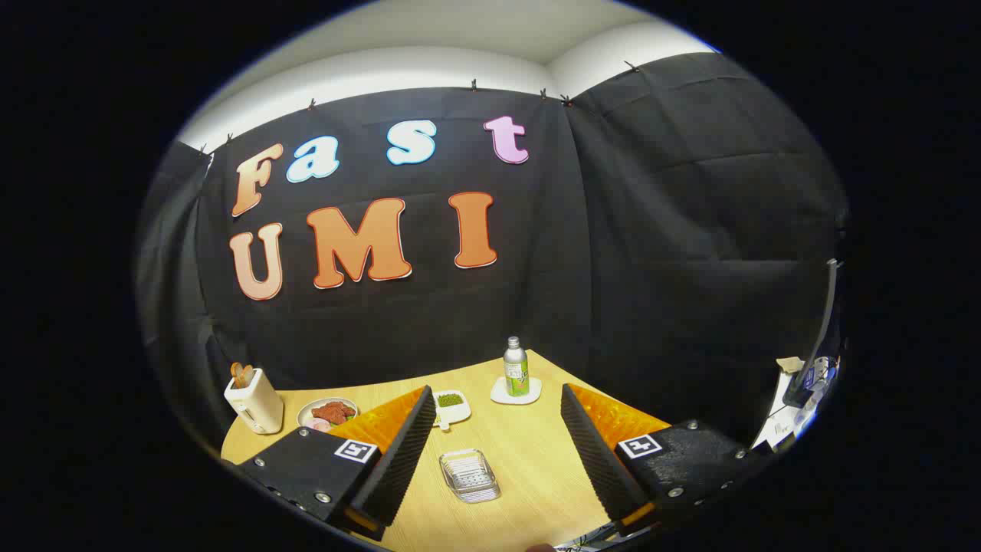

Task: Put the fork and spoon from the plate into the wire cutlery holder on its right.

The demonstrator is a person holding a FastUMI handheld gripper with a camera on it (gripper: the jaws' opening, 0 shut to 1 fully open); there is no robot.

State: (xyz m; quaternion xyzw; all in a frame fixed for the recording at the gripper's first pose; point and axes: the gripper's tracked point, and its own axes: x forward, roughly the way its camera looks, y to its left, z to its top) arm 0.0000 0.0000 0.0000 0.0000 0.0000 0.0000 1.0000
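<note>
Silver wire cutlery holder (470, 475) — rectangular, lying on wood table (529, 460), betw. tool (490, 460) fingers, tool wide open

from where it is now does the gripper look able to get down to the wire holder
Probably yes. The gripper has its fingers wide open with nothing held, and the wire cutlery holder lies on bare wooden table between them, slightly ahead. Nothing stands in that gap.

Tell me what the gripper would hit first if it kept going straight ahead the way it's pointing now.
Probably the wire holder on the table: it lies between the open gripper fingers, just ahead. Depth is hard to judge, so it might pass above it.
</note>
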